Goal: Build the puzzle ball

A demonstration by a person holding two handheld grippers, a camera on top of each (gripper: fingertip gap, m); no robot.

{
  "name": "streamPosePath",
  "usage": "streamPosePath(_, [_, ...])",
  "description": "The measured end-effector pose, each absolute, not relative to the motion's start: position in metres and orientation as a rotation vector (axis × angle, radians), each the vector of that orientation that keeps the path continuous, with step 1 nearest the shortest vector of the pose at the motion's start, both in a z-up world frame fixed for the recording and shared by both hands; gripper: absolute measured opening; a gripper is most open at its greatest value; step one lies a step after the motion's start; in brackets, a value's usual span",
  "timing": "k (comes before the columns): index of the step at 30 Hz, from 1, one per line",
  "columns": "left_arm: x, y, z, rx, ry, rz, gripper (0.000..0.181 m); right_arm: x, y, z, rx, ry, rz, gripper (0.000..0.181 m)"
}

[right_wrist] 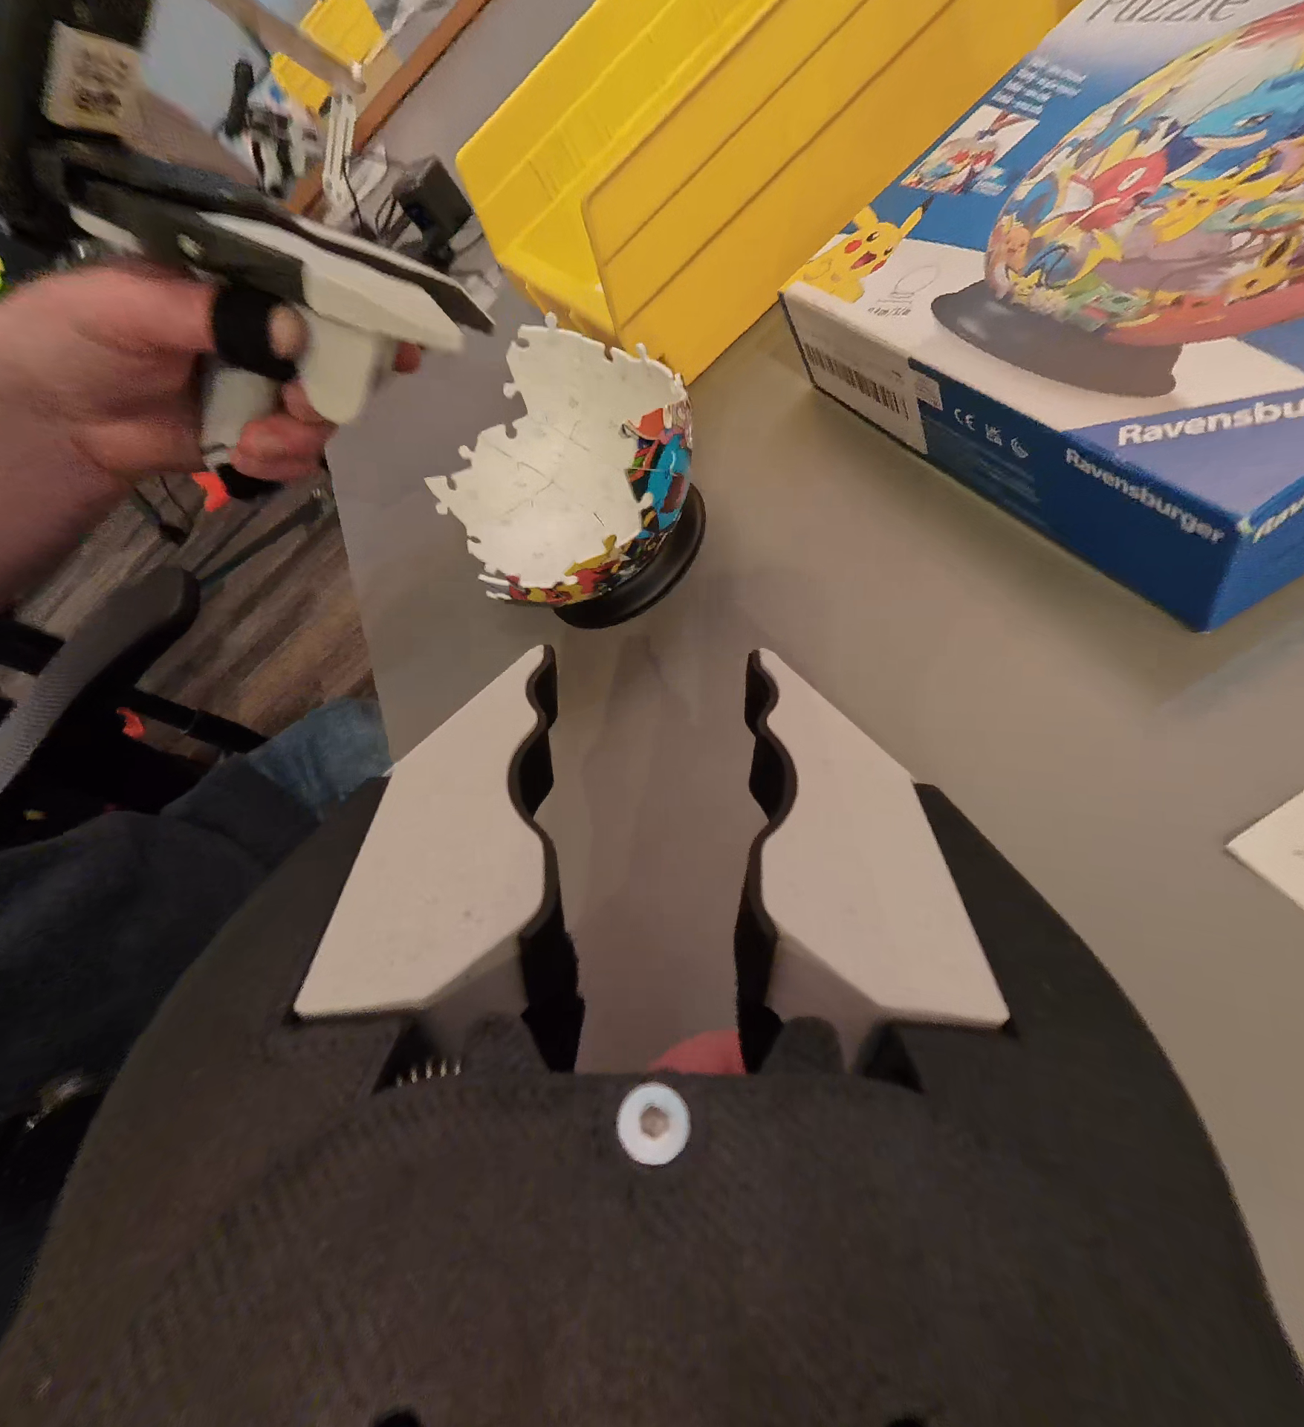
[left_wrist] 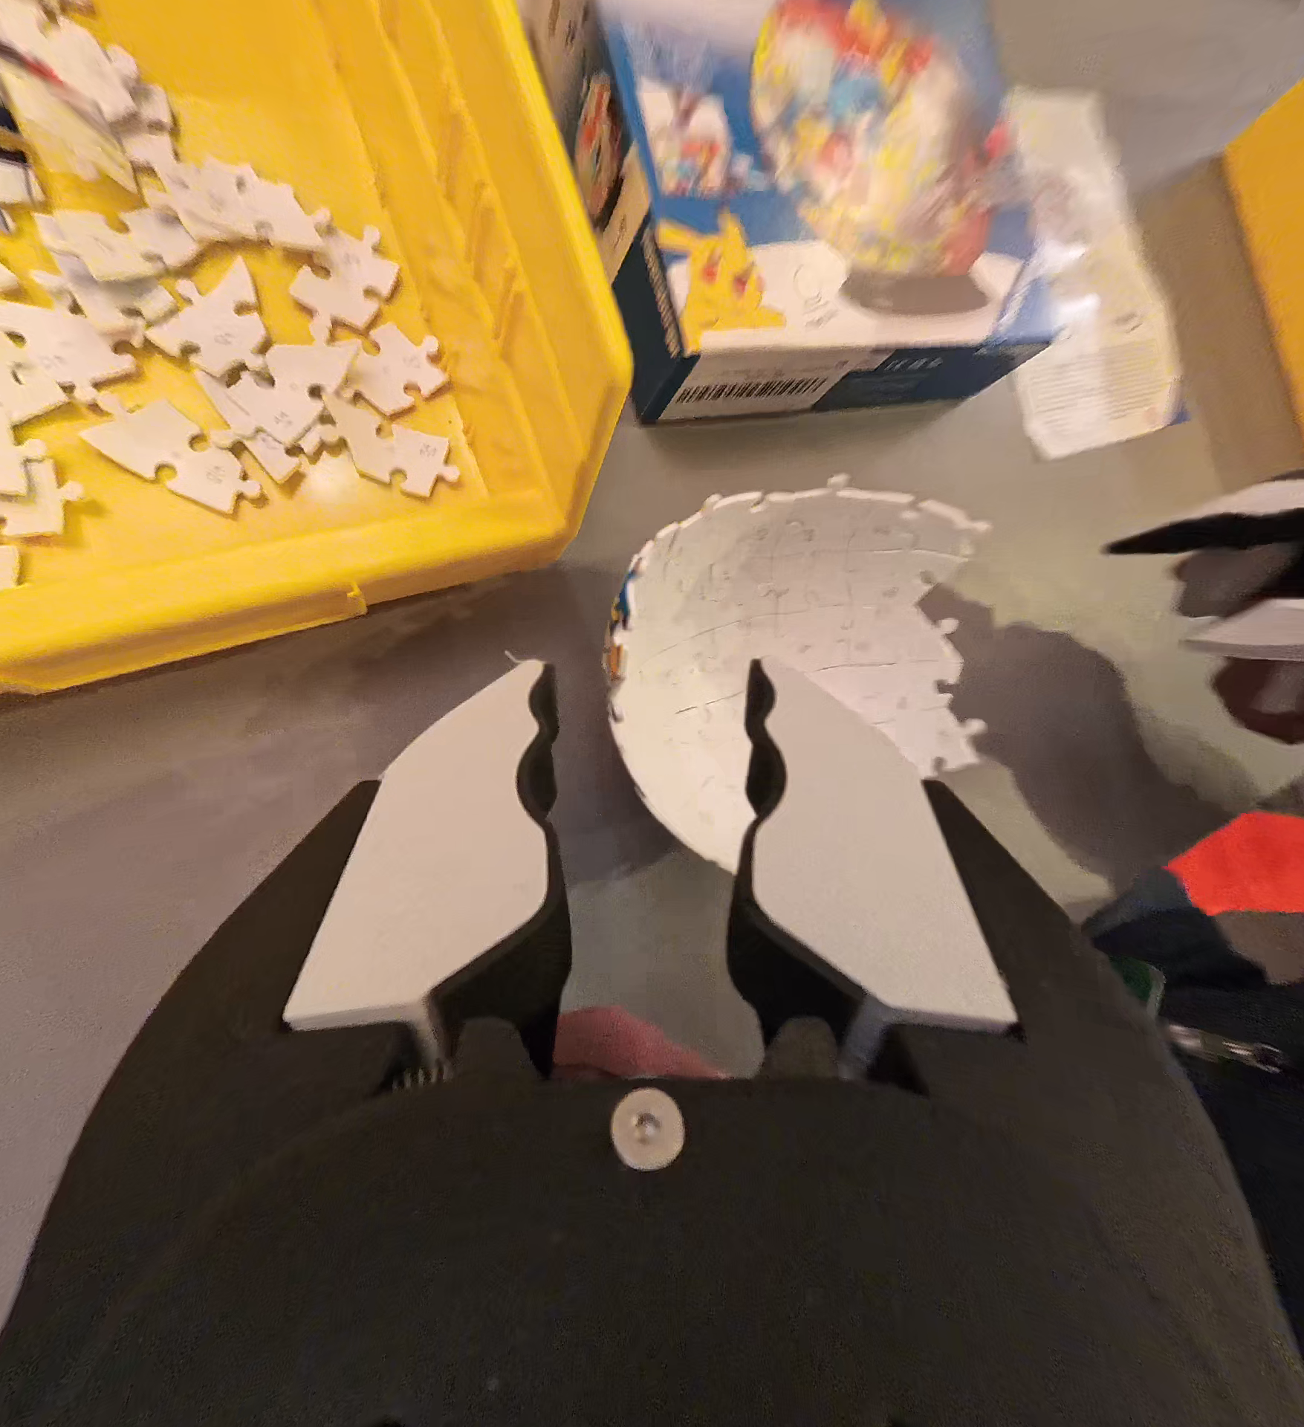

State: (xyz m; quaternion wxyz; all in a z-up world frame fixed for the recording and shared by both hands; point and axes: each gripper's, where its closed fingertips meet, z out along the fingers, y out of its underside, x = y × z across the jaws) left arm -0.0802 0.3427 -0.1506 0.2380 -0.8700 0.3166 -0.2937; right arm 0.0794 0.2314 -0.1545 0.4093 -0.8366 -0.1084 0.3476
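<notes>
We see the half-built puzzle ball point(right_wrist: 587, 471) at the centre of the right wrist view, sitting tilted on its black stand point(right_wrist: 652, 567) on the grey tabletop point(right_wrist: 903, 695). Our right gripper point(right_wrist: 650, 672) has its fingers spread and empty. Our left gripper point(left_wrist: 650, 683) is likewise spread, just before the ball's white inside. Loose pieces point(left_wrist: 193, 332) fill the yellow bin point(left_wrist: 479, 255) at upper left; the puzzle box point(left_wrist: 826, 232) lies beyond.

The puzzle ball point(right_wrist: 579, 471) stands half-built on a black round stand point(right_wrist: 645, 567) on the grey table — an open shell, white inside, bright cartoon print outside, its rim jagged. Loose white-backed pieces point(left_wrist: 193, 340) lie heaped in the yellow bin point(left_wrist: 479, 556) — near the ball.
</notes>
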Motion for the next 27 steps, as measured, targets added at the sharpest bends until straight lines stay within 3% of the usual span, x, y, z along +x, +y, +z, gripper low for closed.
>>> streamPosePath(4, [-0.113, 0.331, -0.143, -2.347, 0.861, -0.852, 0.048, 0.089, 0.243, -0.181, -2.23, -0.512, 0.686, 0.048])
streamPosePath(8, [-0.142, 0.342, -0.178, -2.322, 0.968, -0.665, 0.02, 0.077, 0.26, -0.203, -2.255, -0.705, 0.584, 0.043])
streamPosePath(13, [-0.117, 0.344, -0.212, -2.225, 1.252, -0.528, 0.008, 0.051, 0.282, -0.22, -2.222, -0.871, 0.493, 0.036])
streamPosePath(27, [-0.065, 0.345, -0.234, -2.157, 1.376, -0.74, 0.0, 0.017, 0.293, -0.232, -2.137, -1.065, 0.488, 0.02])
